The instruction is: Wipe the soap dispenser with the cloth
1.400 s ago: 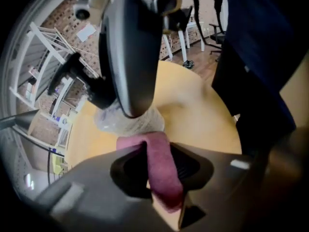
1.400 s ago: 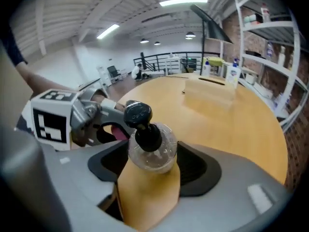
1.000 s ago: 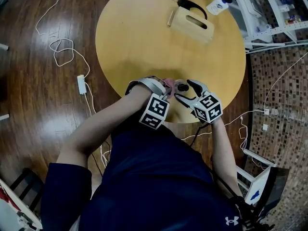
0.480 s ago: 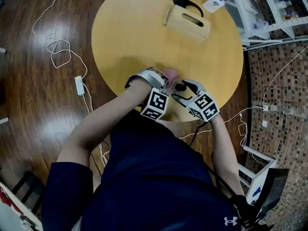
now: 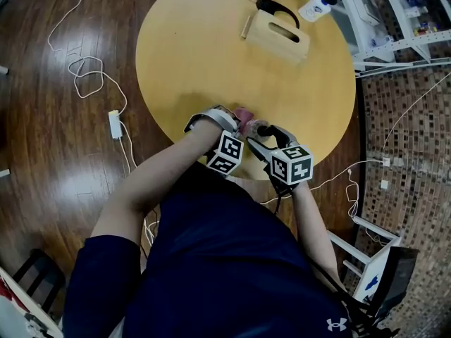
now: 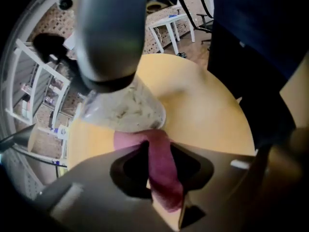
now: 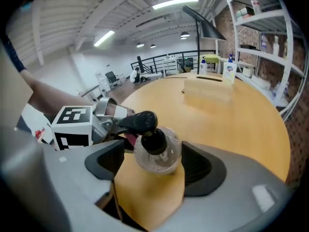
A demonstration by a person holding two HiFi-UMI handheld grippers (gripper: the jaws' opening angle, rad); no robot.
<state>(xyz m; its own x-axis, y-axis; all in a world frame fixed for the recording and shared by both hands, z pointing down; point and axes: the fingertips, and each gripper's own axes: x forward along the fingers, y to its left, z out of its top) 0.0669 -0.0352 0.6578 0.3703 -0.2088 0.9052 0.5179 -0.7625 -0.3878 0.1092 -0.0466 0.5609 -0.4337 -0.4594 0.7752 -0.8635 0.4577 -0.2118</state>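
The soap dispenser (image 5: 263, 128), a clear bottle with a black pump, stands near the front edge of the round yellow table (image 5: 197, 48). My left gripper (image 5: 239, 122) is shut on a pink cloth (image 5: 244, 114) and holds it against the dispenser's left side. In the left gripper view the cloth (image 6: 159, 153) sticks out between the jaws just below the bottle (image 6: 128, 108). My right gripper (image 7: 153, 164) straddles the dispenser (image 7: 155, 151). Its jaws have just been opening, and a gap shows on the bottle's left side.
A wooden box (image 5: 276, 35) with a slot lies at the table's far side, beside a black lamp base (image 5: 278, 9). White cables (image 5: 91, 76) trail over the wooden floor on the left. Shelving (image 5: 394, 20) stands at the right. My body is close to the table's near edge.
The left gripper has sunk lower along the dispenser with the cloth. The right gripper has rolled, so its marker cube now faces more upward, and it stays at the dispenser.
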